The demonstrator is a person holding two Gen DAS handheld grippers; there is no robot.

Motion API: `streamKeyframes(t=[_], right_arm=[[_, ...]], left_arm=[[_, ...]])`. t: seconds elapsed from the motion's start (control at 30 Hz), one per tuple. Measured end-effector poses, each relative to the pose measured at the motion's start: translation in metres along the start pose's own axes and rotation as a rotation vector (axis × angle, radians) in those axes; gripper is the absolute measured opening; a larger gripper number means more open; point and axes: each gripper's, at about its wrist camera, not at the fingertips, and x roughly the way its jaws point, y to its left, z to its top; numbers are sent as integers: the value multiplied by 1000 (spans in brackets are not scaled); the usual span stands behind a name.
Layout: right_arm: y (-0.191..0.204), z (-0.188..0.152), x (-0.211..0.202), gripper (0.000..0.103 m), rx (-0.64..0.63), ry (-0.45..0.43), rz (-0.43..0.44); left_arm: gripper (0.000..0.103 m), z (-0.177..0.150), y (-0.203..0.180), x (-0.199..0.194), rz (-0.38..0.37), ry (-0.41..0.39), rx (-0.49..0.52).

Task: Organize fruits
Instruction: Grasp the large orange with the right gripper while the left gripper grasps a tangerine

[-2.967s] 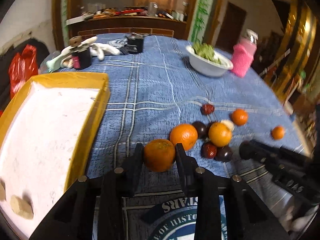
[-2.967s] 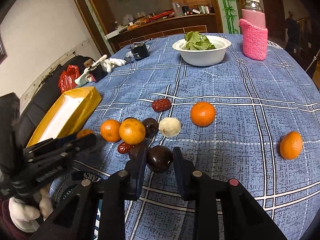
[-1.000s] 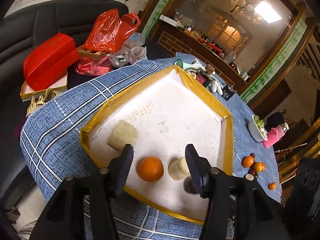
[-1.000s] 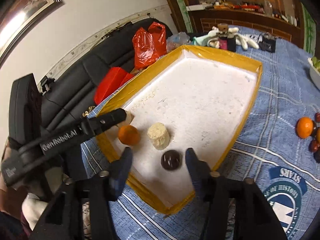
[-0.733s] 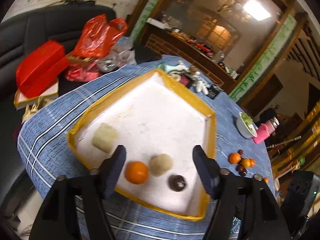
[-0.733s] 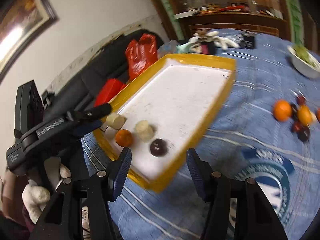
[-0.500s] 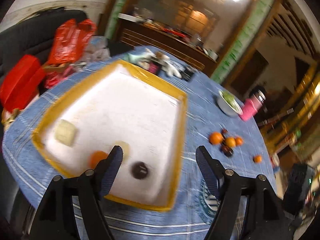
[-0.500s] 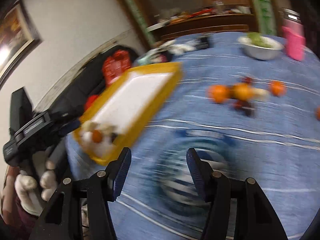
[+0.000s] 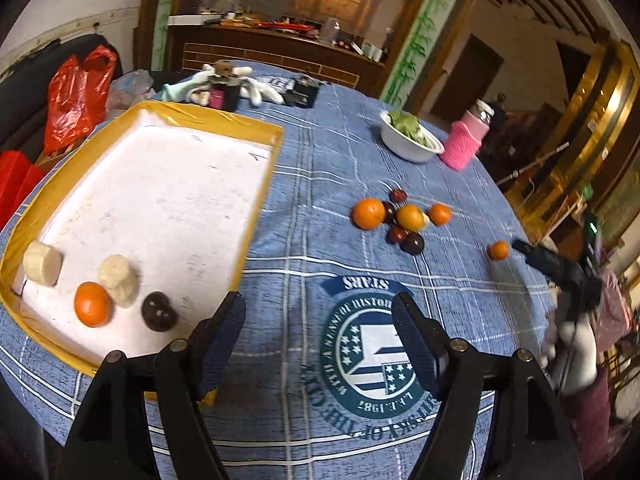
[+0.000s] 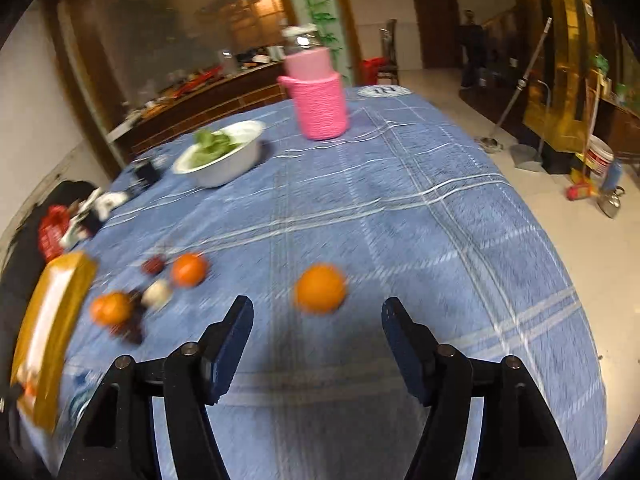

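A yellow-rimmed white tray lies at the table's left and holds an orange, a dark plum and two pale cakes. A cluster of oranges and dark fruits lies mid-table, and a lone orange sits to its right. My left gripper is open and empty above the tablecloth beside the tray. My right gripper is open and empty, just short of the lone orange. The cluster and the tray are at the left of the blurred right wrist view.
A white bowl of greens and a pink-sleeved jar stand at the far side. Gloves and small dark items lie behind the tray. Red bags sit on a black sofa at the left. The right gripper's arm shows at the right.
Both grippers have let go of their fruit in the tray and swung right. The left now looks across the table; the right has come up to the lone orange.
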Motion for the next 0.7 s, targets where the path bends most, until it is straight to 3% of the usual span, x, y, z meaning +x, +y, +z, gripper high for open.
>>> streamKeyframes(t=[0.17,0.23,0.3,0.37,0.43,0.57,0.7], right_arm=[[-5,13,36,71,49,54,-12],[-5,11,43,63,49,67,-9],[-2,8,47,46,39,80,27],[-2,8,46,38,23,71,37],[4,6,38,38,4,56,35],[10,2,20,38,48,37,146],[27,-2,9,38,119,50,333]], left_arm=[[75,-1,-15,8,-6,13,45],[75,1,-21,17,-20,29,54],[75,1,-28,26,-32,41,55],[75,2,-36,37,-55,60,57],[75,3,-45,46,-69,78,66],[75,2,-65,58,-91,94,99],[75,-2,-78,67,-100,109,119]])
